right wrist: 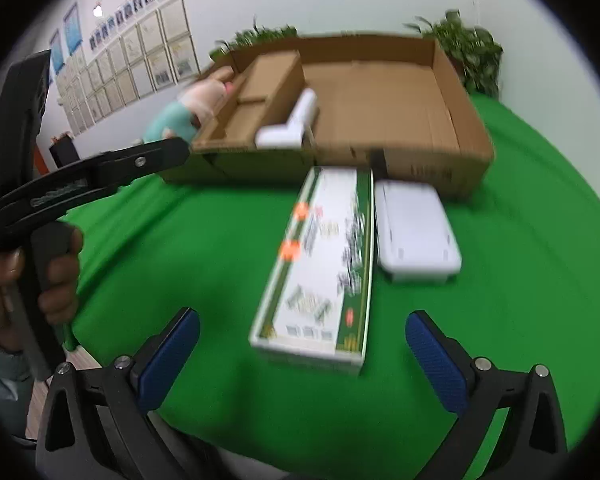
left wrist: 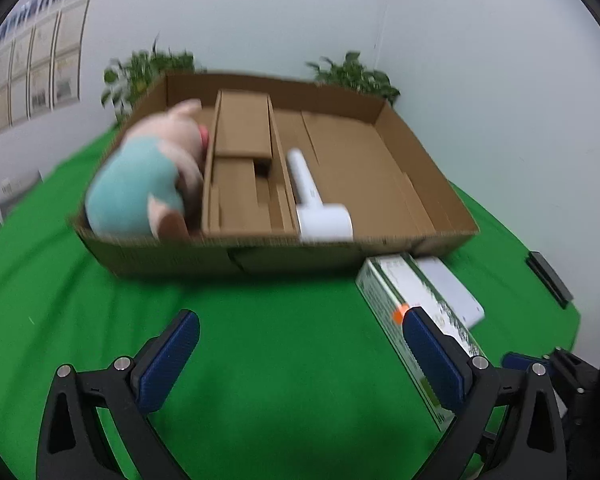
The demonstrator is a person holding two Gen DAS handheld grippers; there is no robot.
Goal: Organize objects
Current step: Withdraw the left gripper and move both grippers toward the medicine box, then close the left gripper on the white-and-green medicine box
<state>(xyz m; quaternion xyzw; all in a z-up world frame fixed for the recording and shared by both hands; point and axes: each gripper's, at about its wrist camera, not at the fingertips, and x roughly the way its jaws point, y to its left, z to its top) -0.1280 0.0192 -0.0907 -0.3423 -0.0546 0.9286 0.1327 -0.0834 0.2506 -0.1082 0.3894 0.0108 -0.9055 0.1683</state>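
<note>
Both grippers, left and right, hover with jaws spread and empty above the green tabletop. Beyond, the cardboard box holds a plush pig and white lint roller; a green-white carton and white case lie before it.

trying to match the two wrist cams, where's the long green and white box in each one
Left wrist: the green and white box lies low right on the green cloth, partly behind the left gripper's right finger.
Right wrist: the same box lies centre frame, ahead of the open right gripper.
Shared landmark: the flat white case lies along the box's right side, both in front of the cardboard tray.
</note>
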